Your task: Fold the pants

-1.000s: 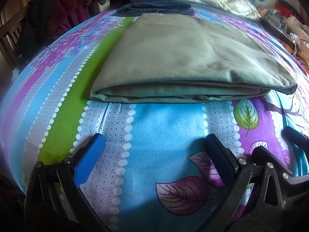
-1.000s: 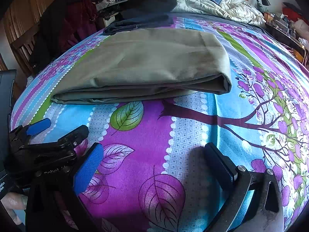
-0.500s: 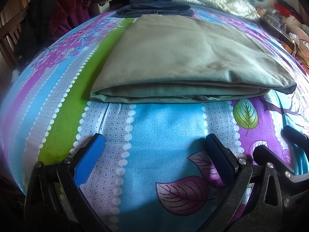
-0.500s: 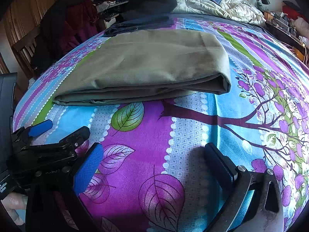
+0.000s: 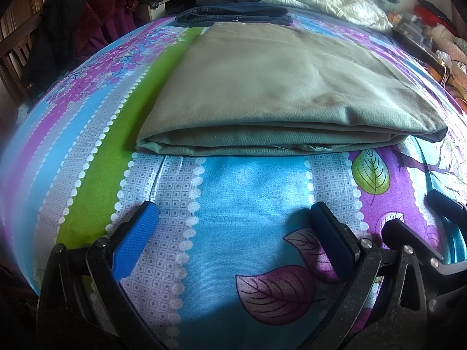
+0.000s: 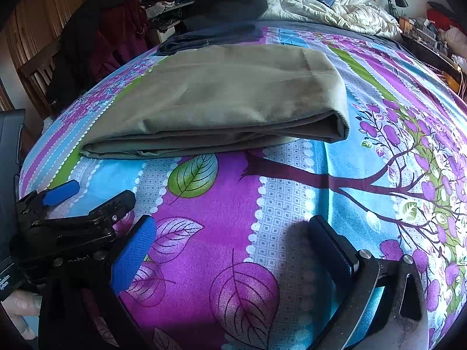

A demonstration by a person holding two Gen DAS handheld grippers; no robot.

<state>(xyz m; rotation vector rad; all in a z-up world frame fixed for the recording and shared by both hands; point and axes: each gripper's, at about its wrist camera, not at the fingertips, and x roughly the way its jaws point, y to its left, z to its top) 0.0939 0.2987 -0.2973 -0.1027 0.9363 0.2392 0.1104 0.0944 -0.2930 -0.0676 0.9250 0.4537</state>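
A: Pants [image 5: 280, 87], the olive pair, lie in a flat rectangle of several layers on the patterned bedspread [image 5: 251, 192], stacked edges facing the cameras. Over the last second they haven't shifted at all, and no layer has lifted.

B: And the tongs?

A: The left tongs [image 5: 233, 224] stand wide apart with nothing between the blue pads, low over the bedspread, near the front edge of the pants but not touching. The right tongs [image 6: 230, 236] are just as wide and empty, set back near the bundle's right end. Neither has crept closer in that second; only a slight wobble of view.

B: So what does that tell you?

A: I'd judge the folding finished, or paused before one last fold. The bundle looks even and compact, the edges fairly squared.

B: Anything around it?

A: Folded dark jeans [image 5: 233, 16] just beyond the far edge, a rumpled white duvet [image 6: 329, 11] further back, and dark clothes [image 6: 99, 43] heaped over a chair at the left.
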